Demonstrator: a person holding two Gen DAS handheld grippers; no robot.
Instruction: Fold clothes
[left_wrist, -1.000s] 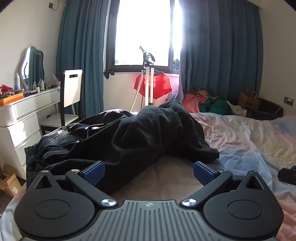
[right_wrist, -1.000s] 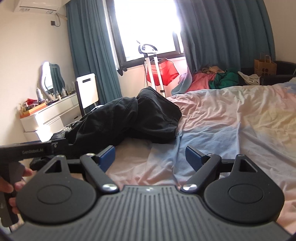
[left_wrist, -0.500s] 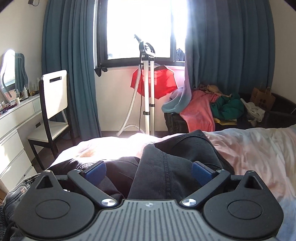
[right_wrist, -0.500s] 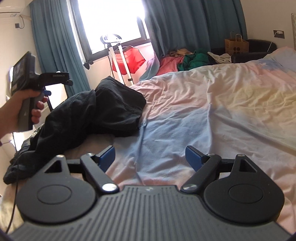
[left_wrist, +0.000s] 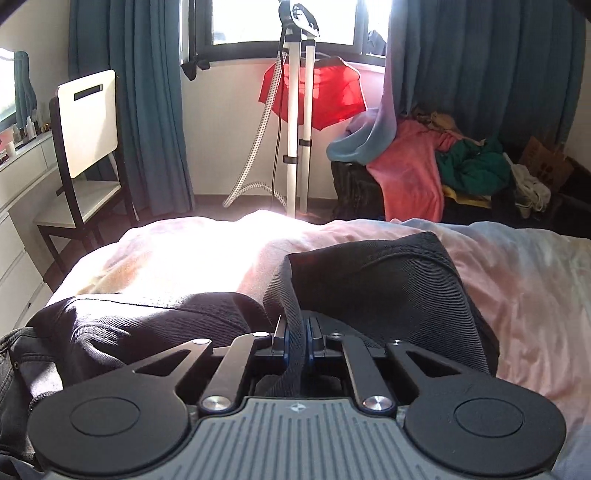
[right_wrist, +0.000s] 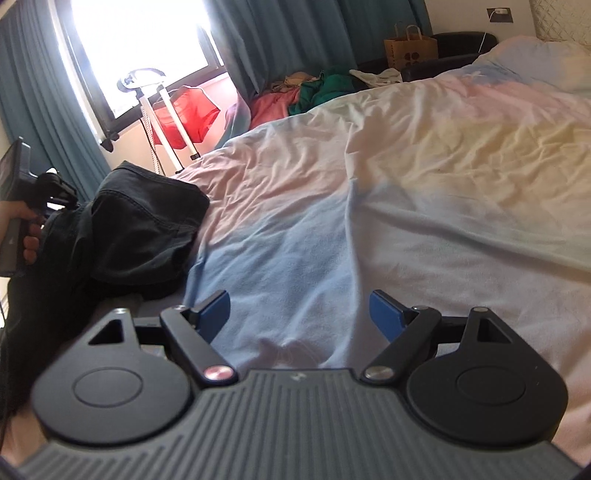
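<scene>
Two grippers work over the bed (right_wrist: 369, 192). Left gripper (left_wrist: 295, 341) has its blue pads pinched together on a fold of the black trousers (left_wrist: 388, 280), which lie crumpled at the bed's sunlit edge. Right gripper (right_wrist: 299, 314) hangs with jaws wide apart and nothing between them above bare sheet, trousers just to its left.

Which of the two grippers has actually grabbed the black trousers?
The left gripper: it is shut on a fold of the black trousers. The right gripper is open over bare bedsheet.
</scene>
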